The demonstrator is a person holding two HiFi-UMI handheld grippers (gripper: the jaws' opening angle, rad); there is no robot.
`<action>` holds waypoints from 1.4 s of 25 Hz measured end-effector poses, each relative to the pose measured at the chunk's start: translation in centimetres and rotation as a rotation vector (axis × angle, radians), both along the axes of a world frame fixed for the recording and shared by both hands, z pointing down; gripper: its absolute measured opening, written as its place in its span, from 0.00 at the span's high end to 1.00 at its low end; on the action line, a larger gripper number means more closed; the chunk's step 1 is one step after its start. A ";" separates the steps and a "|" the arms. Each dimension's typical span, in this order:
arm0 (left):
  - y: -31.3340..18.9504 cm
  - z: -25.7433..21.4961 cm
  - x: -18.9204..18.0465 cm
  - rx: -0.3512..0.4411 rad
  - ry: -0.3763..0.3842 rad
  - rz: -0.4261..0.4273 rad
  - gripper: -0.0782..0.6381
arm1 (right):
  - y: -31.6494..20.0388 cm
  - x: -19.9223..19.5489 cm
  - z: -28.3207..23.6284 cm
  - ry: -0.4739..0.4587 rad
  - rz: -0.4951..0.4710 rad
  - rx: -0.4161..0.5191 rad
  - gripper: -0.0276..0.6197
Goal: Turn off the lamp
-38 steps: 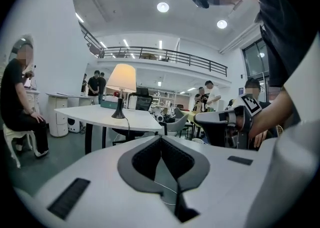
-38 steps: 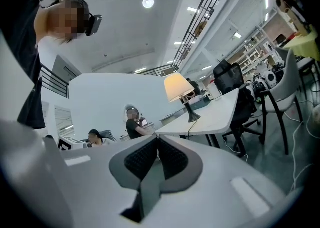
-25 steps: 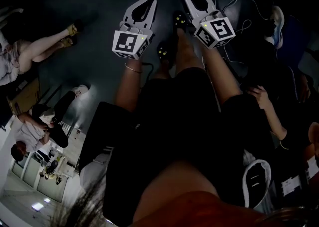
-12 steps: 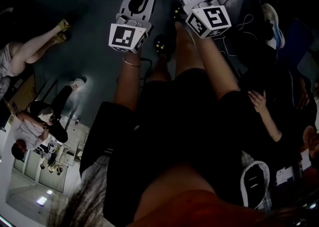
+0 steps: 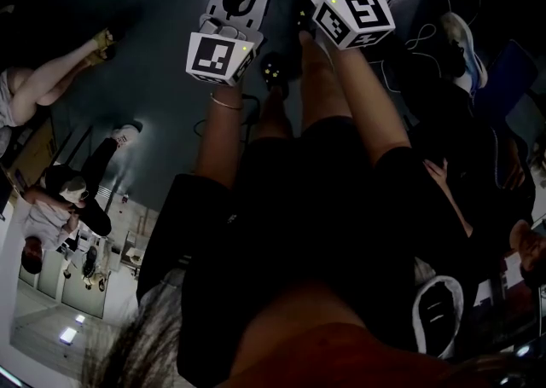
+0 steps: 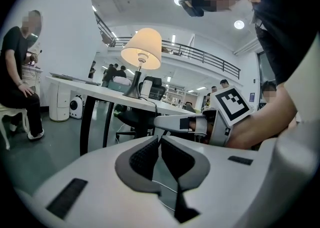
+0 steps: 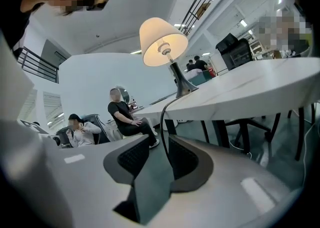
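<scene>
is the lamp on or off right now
On, it seems: the lamp shade glows warm in the left gripper view, and its underside shines bright around the socket in the right gripper view.

Head cam down; others share lamp (image 6: 142,46)

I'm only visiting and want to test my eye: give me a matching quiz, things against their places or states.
Things:
1 lamp
2 cord
3 left gripper
4 seated person

Places or states:
A jaws together
B hangs down from the table edge
C sitting, dressed in black
D stands on the white table

Pairs: 1-D, 2-B, 3-A, 4-C.
</scene>
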State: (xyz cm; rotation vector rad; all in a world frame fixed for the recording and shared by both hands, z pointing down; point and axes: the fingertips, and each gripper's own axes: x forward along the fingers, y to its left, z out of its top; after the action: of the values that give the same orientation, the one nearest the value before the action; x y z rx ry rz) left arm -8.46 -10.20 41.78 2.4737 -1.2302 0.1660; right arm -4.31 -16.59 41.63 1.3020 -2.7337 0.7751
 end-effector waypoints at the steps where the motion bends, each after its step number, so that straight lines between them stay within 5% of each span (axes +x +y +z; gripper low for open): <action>1: 0.0 0.1 0.0 -0.001 -0.004 0.000 0.88 | -0.2 0.0 0.2 0.001 -0.001 0.000 0.82; 7: -0.2 1.3 -0.4 -0.017 0.005 -0.012 0.88 | -1.2 -0.6 1.8 0.005 -0.005 -0.010 0.82; 13: 0.0 1.5 -0.7 -0.014 -0.009 -0.012 0.88 | -0.7 -0.8 1.3 -0.025 -0.038 -0.020 0.94; 35: -0.4 -0.1 -0.1 0.032 -0.024 0.019 0.88 | 0.8 0.4 -5.5 -0.405 -0.047 -0.107 0.95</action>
State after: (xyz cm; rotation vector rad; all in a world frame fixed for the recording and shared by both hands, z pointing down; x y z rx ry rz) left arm -8.53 -10.63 41.72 2.5185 -1.2292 0.1828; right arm -3.90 -15.84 36.14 1.1640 -2.9501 1.2867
